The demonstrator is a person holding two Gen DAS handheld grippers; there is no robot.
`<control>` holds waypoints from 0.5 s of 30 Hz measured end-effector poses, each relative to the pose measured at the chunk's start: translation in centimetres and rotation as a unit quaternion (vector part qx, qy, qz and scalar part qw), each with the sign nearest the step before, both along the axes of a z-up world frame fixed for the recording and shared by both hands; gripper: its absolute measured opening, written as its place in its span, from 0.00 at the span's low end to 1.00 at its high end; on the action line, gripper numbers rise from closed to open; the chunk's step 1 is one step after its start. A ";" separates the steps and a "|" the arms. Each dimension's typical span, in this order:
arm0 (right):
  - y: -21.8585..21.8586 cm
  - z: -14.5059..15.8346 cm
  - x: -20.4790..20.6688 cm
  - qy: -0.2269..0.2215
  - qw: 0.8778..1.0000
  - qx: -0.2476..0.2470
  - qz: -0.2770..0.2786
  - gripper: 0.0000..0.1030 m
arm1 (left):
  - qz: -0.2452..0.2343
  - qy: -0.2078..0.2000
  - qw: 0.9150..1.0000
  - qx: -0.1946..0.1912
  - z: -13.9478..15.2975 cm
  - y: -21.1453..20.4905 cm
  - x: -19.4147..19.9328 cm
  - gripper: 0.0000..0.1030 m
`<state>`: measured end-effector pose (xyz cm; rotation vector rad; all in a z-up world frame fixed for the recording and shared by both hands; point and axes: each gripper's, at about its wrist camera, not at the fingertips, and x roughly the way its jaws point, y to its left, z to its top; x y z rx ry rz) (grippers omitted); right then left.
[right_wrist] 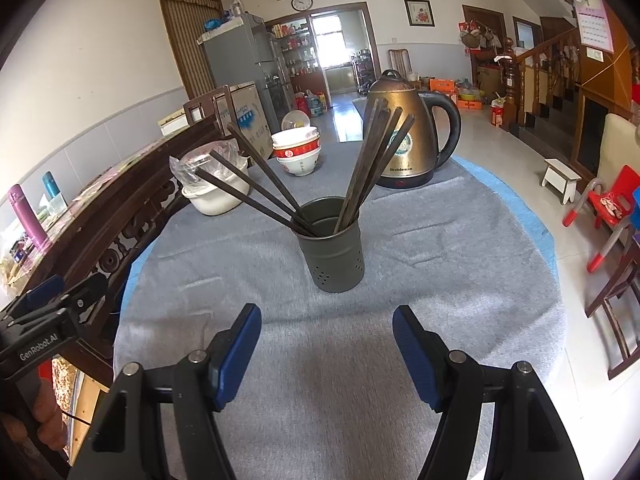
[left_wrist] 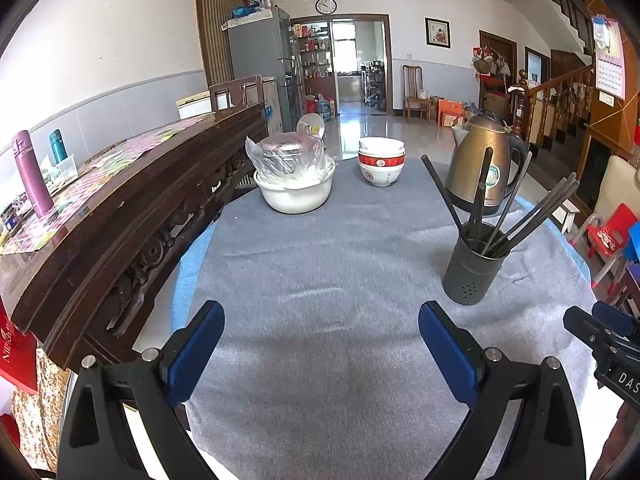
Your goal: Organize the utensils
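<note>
A dark grey utensil holder [left_wrist: 474,270] stands upright on the grey cloth, at the right in the left wrist view and at centre in the right wrist view [right_wrist: 332,250]. Several dark chopsticks [right_wrist: 260,188] stand in it, fanned left and right [left_wrist: 532,216]. My left gripper [left_wrist: 322,324] is open and empty, low over the cloth, left of the holder. My right gripper [right_wrist: 327,326] is open and empty, just in front of the holder.
A bronze electric kettle [right_wrist: 404,136] stands behind the holder. Stacked red-and-white bowls [left_wrist: 381,166] and a white basin [left_wrist: 296,192] with a plastic-wrapped pot sit at the far end. A dark wooden cabinet [left_wrist: 120,208] borders the table's left side. Stools and chairs [right_wrist: 612,200] stand to the right.
</note>
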<state>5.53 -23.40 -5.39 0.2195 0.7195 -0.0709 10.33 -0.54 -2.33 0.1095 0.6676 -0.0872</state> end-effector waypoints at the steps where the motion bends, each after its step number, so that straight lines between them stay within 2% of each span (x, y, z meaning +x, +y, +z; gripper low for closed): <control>1: 0.1 0.1 -0.1 -0.001 1.000 -0.001 0.000 0.70 | 0.000 0.000 1.000 -0.001 0.1 0.1 -0.1 0.95; 15: 1.1 1.6 -1.2 -0.018 1.000 -0.013 0.002 0.70 | -0.001 -0.015 1.000 -0.006 1.1 0.7 -1.3 0.95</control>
